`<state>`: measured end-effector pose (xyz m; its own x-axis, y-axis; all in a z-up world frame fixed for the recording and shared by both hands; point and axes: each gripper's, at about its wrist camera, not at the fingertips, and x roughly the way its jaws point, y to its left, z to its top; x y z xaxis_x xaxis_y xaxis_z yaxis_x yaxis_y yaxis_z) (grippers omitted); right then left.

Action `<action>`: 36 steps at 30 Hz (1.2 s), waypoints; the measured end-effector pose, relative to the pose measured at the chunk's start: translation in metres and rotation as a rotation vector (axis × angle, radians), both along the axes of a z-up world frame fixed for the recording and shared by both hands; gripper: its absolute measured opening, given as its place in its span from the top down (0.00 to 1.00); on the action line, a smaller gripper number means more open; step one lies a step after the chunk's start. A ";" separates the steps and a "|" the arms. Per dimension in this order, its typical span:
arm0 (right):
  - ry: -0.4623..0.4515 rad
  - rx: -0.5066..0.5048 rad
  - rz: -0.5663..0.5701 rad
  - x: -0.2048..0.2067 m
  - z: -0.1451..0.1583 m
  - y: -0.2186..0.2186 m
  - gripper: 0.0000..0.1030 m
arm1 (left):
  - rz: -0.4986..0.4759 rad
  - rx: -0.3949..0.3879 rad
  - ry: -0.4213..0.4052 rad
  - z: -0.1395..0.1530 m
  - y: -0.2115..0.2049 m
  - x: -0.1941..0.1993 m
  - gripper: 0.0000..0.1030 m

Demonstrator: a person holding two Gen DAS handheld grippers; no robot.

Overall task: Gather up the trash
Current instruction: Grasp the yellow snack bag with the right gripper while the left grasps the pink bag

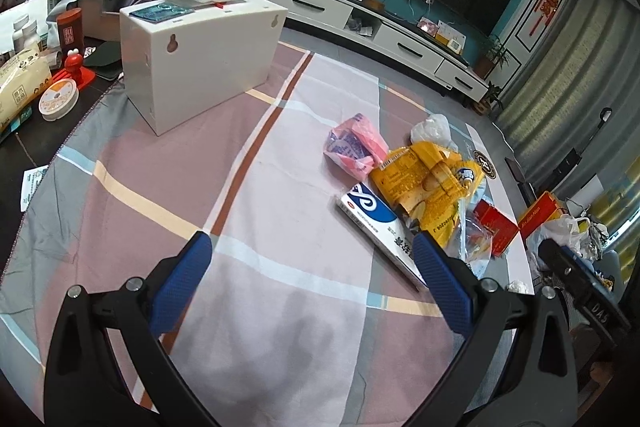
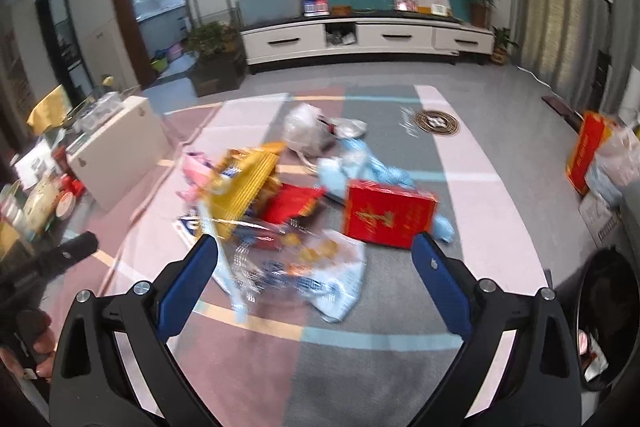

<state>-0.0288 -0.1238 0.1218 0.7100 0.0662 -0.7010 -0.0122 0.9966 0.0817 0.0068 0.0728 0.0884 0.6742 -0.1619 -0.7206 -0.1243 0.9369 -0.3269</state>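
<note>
Trash lies in a pile on the striped tablecloth (image 1: 168, 163): a pink wrapper (image 1: 354, 145), a yellow snack bag (image 1: 430, 183), a blue-and-white box (image 1: 376, 227), a red box (image 1: 496, 227) and a white plastic bag (image 1: 432, 129). My left gripper (image 1: 312, 255) is open and empty, left of the pile; its right finger overlaps the blue-and-white box. In the blurred right wrist view my right gripper (image 2: 314, 255) is open and empty above a clear printed wrapper (image 2: 296, 267), with the red box (image 2: 388, 215) and yellow bag (image 2: 248, 183) just beyond.
A white box (image 1: 200, 59) with a clear plastic case on top stands at the back left, with bottles and clutter beside it. A dark bin (image 2: 608, 311) with trash inside is at the lower right. A red carton and plastic bags (image 2: 600, 155) sit at the right edge.
</note>
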 end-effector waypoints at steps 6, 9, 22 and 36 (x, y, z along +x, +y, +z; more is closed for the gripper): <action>0.010 -0.062 0.096 0.025 0.017 0.037 0.07 | 0.018 -0.001 -0.001 0.001 0.010 0.003 0.03; 0.046 -0.060 0.136 0.046 0.020 0.053 0.07 | 0.016 0.004 -0.001 0.001 0.010 0.004 0.03; 0.237 -0.096 0.092 0.142 -0.041 0.084 0.07 | 0.033 0.030 0.019 -0.006 0.019 0.010 0.03; 0.317 -0.069 0.148 0.127 -0.071 0.073 0.84 | 0.055 0.013 0.044 -0.013 0.027 0.016 0.03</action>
<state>0.0986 -0.0507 0.0512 0.4423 0.0970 -0.8916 -0.1421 0.9892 0.0371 0.0233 0.0999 0.0757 0.6497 -0.1163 -0.7513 -0.1897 0.9322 -0.3083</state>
